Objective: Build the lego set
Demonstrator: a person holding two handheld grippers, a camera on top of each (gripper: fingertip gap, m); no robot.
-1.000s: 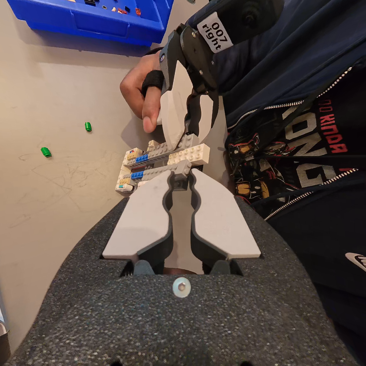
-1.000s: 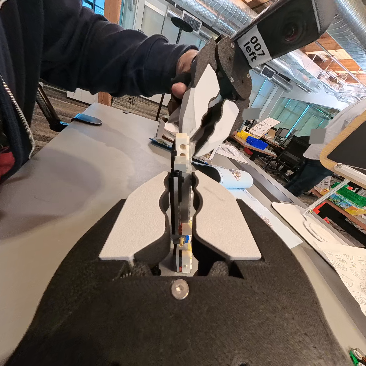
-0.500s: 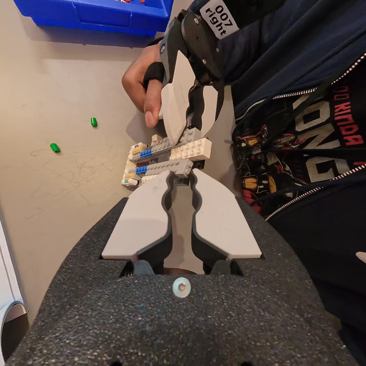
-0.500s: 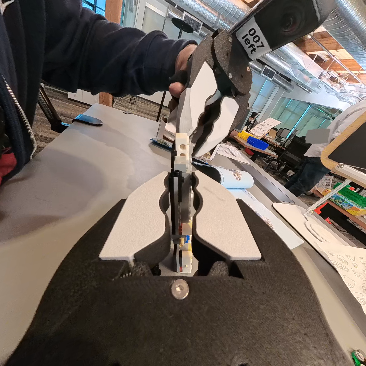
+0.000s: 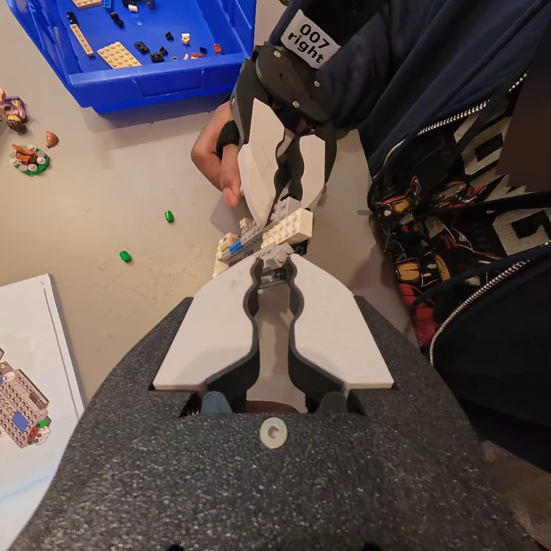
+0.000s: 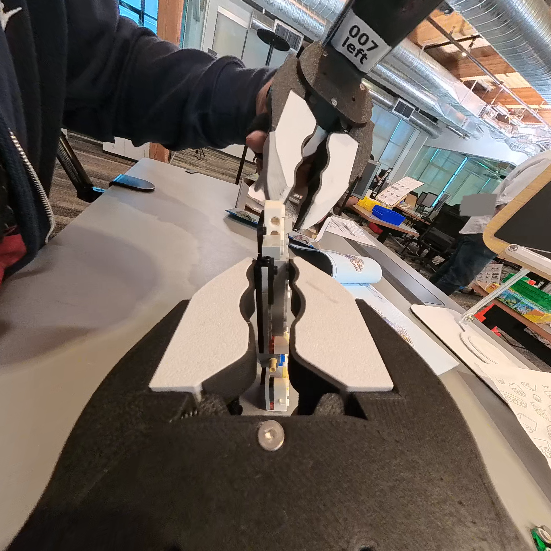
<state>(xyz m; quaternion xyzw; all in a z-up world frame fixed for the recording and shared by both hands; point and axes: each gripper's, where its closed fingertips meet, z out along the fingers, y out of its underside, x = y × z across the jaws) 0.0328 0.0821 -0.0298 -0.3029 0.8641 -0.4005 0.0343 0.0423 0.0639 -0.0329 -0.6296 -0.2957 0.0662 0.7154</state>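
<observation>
A flat grey, white and blue brick model (image 5: 268,235) hangs above the table between both grippers. My right gripper (image 6: 273,264) is shut on it, so it shows edge-on between the pads; this gripper also shows in the left wrist view (image 5: 286,208), coming from above. A long white brick (image 5: 287,228) sits on the model's near end and tops the model in the right wrist view (image 6: 274,214). My left gripper (image 5: 275,262) is shut on a small grey brick (image 5: 275,253) at that end of the model. In the right wrist view the left gripper (image 6: 293,213) reaches down beside the white brick.
A blue bin (image 5: 143,86) with loose pieces stands at the back. Two green round pieces (image 5: 169,216) lie on the table. An instruction booklet (image 5: 29,357) lies at the left, with small builds (image 5: 29,159) beyond it. The person's torso fills the right. Papers (image 6: 530,396) lie at the far right. Both grippers' tips are close together, under 4 cm apart.
The model and both grippers have lifted and tilted a little; the left view now takes in more of the bin and the booklet. Both grasps have stayed as they were.
</observation>
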